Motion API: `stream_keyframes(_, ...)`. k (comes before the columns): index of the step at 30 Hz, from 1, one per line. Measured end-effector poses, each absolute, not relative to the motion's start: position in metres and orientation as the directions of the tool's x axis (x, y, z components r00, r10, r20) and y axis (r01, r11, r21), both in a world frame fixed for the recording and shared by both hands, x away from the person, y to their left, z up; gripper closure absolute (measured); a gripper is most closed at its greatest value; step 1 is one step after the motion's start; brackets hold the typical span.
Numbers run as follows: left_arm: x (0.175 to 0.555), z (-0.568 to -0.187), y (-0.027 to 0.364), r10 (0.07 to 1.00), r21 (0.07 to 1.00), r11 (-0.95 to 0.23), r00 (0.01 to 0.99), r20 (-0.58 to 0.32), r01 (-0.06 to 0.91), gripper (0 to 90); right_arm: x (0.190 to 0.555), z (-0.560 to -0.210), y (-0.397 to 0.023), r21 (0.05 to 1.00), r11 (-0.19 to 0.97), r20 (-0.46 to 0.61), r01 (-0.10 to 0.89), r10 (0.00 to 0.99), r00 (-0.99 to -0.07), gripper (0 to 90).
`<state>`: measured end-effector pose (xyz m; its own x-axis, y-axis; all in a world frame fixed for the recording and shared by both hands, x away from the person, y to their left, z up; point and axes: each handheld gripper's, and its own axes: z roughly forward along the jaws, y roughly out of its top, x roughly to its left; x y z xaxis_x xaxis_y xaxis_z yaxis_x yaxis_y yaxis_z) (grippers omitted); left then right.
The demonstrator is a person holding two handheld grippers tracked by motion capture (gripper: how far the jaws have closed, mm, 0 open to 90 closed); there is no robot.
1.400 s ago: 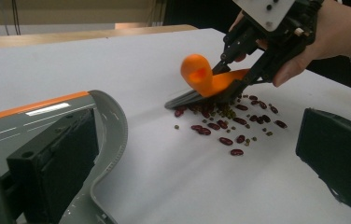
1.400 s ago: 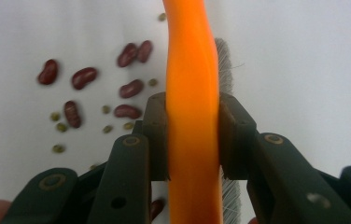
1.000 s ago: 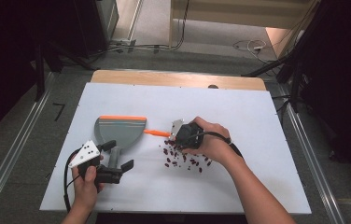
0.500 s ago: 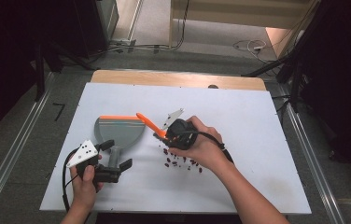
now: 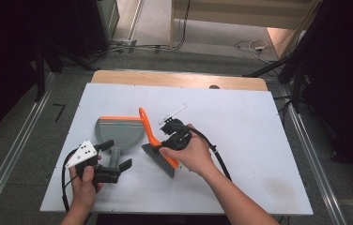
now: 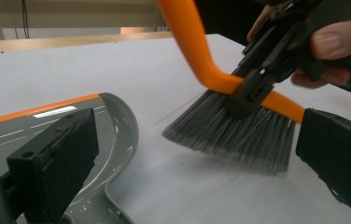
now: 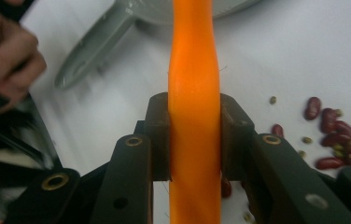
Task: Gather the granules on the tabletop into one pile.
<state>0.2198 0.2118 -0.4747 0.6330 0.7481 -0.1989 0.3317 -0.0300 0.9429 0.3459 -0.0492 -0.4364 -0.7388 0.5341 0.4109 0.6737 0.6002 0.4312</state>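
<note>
your right gripper (image 5: pixel 171 137) has its jaws clamped on the orange back of the hand brush (image 5: pixel 156 146), one jaw on each flat side, as the right gripper view makes plain. the brush sits near the middle of the white table (image 5: pixel 259 140), just right of the grey dustpan (image 5: pixel 118 131), bristles down toward the board and its orange handle rising up and away toward the far edge; its long axis runs from your side near the bristle head out and upward, tilted a little left. the dustpan lies flat, orange-lipped mouth pointing away from you and handle trailing back toward your left gripper (image 5: pixel 113 168), whose jaws stand apart around that handle without closing on it. red kidney beans (image 7: pixel 332 135) and small green ones lie scattered on the table beside the brush in the right gripper view. judging by that, the sweep looks barely started: beans remain loose, none visible in the pan, and the pan is not yet held.
</note>
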Motion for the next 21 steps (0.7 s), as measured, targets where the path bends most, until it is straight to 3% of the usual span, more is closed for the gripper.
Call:
stream_keyframes(3,0.220,-0.475,0.212,0.750,0.942,-0.029,0.630,-0.202,0.336,0.0,0.358,-0.450,-0.055,0.424,0.522,0.476,0.740,0.567,-0.672,68.4)
stream_keyframes(12,0.220,-0.475,0.211,0.748,0.941,-0.030,0.632,-0.202,0.337,0.0,0.371,-0.464,-0.070,0.421,0.517,0.384,0.745,0.642,-0.663,67.8)
stream_keyframes(21,0.219,-0.475,0.210,0.747,0.942,-0.035,0.635,-0.196,0.333,0.0,0.379,-0.471,-0.090,0.410,0.466,0.383,0.784,0.693,-0.611,66.8)
